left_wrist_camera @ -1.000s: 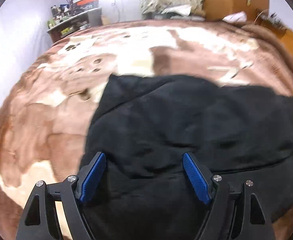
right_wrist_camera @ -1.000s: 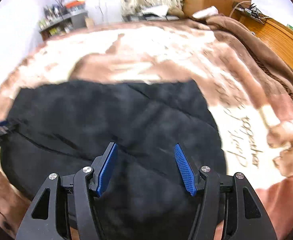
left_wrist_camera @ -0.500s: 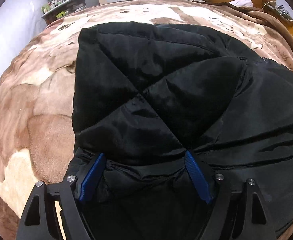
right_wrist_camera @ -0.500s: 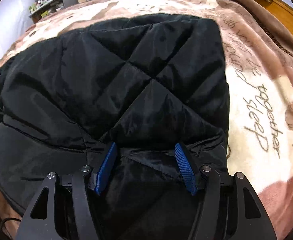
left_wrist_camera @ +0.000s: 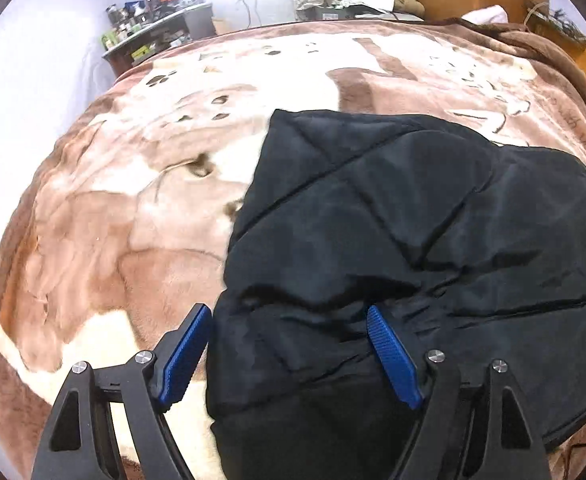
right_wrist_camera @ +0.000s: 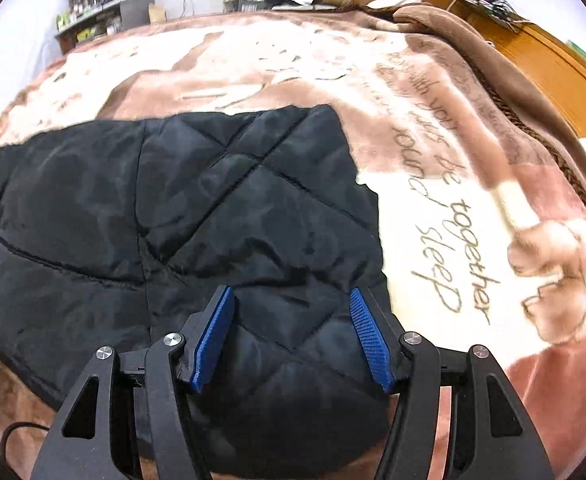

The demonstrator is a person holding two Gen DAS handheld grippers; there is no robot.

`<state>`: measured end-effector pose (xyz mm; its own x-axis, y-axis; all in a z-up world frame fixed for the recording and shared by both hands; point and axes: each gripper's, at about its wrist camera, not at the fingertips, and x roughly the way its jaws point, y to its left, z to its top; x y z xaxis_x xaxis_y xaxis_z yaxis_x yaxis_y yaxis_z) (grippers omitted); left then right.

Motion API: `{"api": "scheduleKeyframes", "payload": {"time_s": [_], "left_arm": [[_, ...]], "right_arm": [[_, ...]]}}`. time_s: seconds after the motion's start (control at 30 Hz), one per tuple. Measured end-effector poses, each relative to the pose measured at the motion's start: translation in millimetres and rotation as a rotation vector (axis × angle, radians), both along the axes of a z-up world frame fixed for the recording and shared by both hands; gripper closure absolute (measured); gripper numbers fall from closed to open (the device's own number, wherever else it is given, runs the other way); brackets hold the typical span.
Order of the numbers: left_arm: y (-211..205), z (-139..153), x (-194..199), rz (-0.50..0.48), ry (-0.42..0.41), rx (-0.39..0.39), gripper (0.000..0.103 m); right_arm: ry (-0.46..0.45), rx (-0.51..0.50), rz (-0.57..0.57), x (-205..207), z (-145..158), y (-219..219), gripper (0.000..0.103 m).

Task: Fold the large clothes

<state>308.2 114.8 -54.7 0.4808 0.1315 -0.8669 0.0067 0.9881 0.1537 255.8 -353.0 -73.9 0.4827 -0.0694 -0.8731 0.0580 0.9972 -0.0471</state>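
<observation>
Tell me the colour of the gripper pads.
Blue, ribbed pads; clearest in the right wrist view.

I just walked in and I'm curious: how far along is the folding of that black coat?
Partly done: the black quilted coat lies doubled over on the blanket. Both the left gripper and right gripper hover open above it, holding nothing. Further folds probably remain.

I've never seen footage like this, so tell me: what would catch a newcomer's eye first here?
A big black quilted jacket lies folded on a plush brown and cream blanket that covers the bed, with "sleep together" written on it to the jacket's right. At the bottom of each view a black claw with blue pads reaches over the jacket's near edge, the left claw and the right claw both open.
</observation>
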Motion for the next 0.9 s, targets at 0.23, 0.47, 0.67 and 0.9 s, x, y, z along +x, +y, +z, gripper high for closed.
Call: {"api": "scheduleKeyframes", "payload": {"time_s": [0.23, 0.47, 0.67, 0.9], "left_arm": [[22, -40, 6, 0.061, 0.071, -0.13, 0.019], [18, -60, 3, 0.088, 0.099, -0.122, 0.009], [11, -39, 6, 0.065, 0.072, -0.081, 0.009], [42, -13, 6, 0.047, 0.13, -0.293, 0.009]], "right_arm": [[0.063, 0.081, -0.037, 12, -41, -11, 0.042], [0.085, 0.103, -0.025, 21, -58, -12, 0.041], [0.093, 0.087, -0.035, 26, -46, -9, 0.041], [0.077, 0.133, 0.02, 16, -7, -19, 0.039]]}}
